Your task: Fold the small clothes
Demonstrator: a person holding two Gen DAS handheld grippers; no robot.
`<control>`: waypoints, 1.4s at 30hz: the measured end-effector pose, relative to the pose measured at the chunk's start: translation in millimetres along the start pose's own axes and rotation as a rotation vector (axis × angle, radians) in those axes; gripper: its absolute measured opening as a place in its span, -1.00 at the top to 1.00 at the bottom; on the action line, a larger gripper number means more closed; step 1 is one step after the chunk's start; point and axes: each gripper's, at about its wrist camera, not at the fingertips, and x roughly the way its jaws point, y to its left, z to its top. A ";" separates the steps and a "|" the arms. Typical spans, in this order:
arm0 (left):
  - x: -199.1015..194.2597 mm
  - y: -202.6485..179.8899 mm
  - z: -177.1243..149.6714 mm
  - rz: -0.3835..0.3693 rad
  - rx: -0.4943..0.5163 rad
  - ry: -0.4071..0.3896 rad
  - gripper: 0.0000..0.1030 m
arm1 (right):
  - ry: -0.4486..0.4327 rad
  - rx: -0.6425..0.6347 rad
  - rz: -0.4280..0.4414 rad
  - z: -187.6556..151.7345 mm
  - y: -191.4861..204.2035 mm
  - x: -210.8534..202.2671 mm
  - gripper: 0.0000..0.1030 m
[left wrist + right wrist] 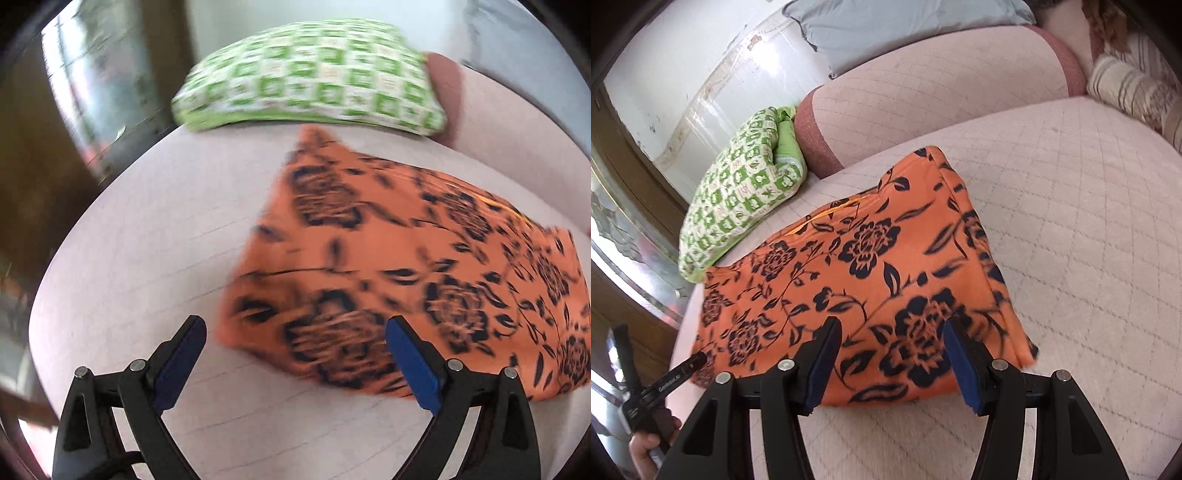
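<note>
Left gripper (295, 354) stood wide and empty; right gripper (892, 354) half-wide, gripping nothing, over the folded orange floral garment (857, 266) at frame centre. Careless nudges might undo its folds.

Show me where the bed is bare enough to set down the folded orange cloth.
Widest bare patch: the quilted bed cover beyond the orange floral cloth's far side, up to the striped pillows. A narrower strip lies between the cloth's near edge and the bed's edge. Crowded: the corner where the green checked bundle nearly meets the cloth.
</note>
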 end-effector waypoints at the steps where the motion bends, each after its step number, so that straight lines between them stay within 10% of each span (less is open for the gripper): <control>1: -1.1 9.7 -1.7 0.007 -0.033 0.004 -0.90 | 0.004 0.006 0.007 -1.6 -3.1 -2.6 -0.19; 9: 23.5 26.4 -28.4 -0.271 -0.231 0.228 -0.78 | 0.146 0.198 0.166 -25.1 -37.8 -1.5 -0.29; 13: 27.6 16.1 -17.6 -0.331 -0.245 0.172 -0.09 | 0.193 0.306 0.196 -31.7 -50.4 14.9 -0.29; 21: 47.5 12.7 5.8 -0.388 -0.360 0.127 -0.01 | 0.088 0.502 0.263 -17.7 -72.7 47.9 -0.32; 26: 46.3 10.9 15.4 -0.381 -0.352 0.127 0.06 | 0.027 0.514 0.213 -1.3 -65.8 57.6 -0.33; 30: 38.1 21.5 12.2 -0.417 -0.371 0.148 0.09 | 0.012 0.415 0.081 10.1 -45.5 59.6 0.38; 42: 46.4 27.9 3.1 -0.410 -0.393 0.179 0.11 | 0.016 0.311 0.012 14.0 -26.4 65.9 0.39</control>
